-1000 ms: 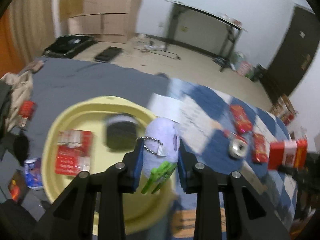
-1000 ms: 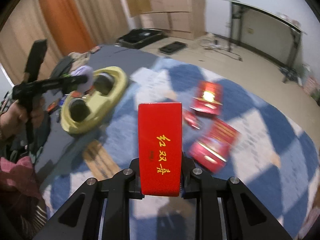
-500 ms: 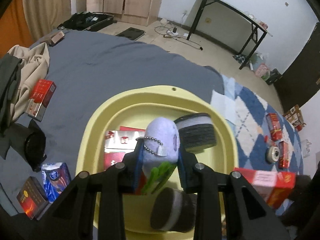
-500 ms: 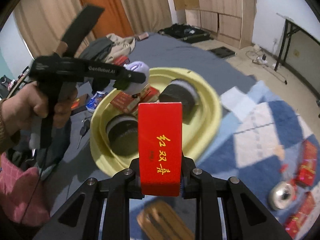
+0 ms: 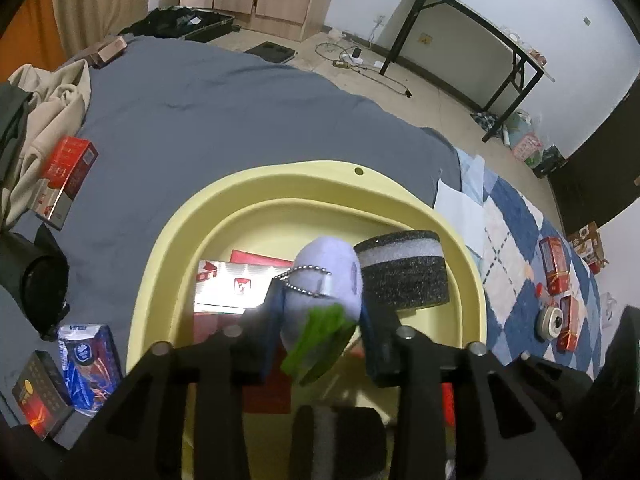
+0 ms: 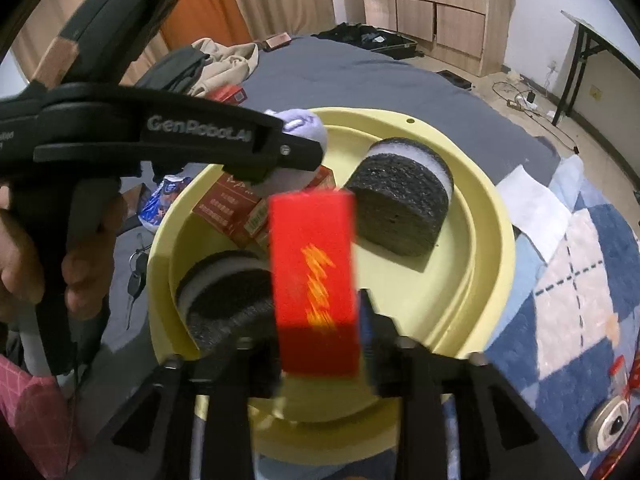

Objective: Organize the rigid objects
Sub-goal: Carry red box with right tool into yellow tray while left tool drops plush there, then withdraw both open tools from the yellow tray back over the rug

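A yellow basin (image 5: 320,184) (image 6: 496,216) sits on the grey bedding. It holds red boxes (image 5: 236,284) (image 6: 232,208) and two black-and-white foam discs (image 5: 404,272) (image 6: 400,208). My left gripper (image 5: 320,316) hangs over the basin with its jaws spread. A lilac plush toy (image 5: 328,280) with a ball chain and green tag sits between them, blurred at its lower end. My right gripper (image 6: 320,320) is over the basin's near side with jaws apart. A red box with gold lettering (image 6: 314,280) sits blurred between them.
Loose boxes (image 5: 64,176) and a blue packet (image 5: 88,360) lie on the bedding at left, by clothes (image 5: 44,100). Red packs (image 5: 554,264) and a round tin (image 5: 550,322) lie on the blue checked rug at right. Keys (image 6: 136,276) lie beside the basin.
Both grippers moved in over the yellow basin. Both sets of jaws have spread, and the plush toy and the red box now blur, loose between the fingers.
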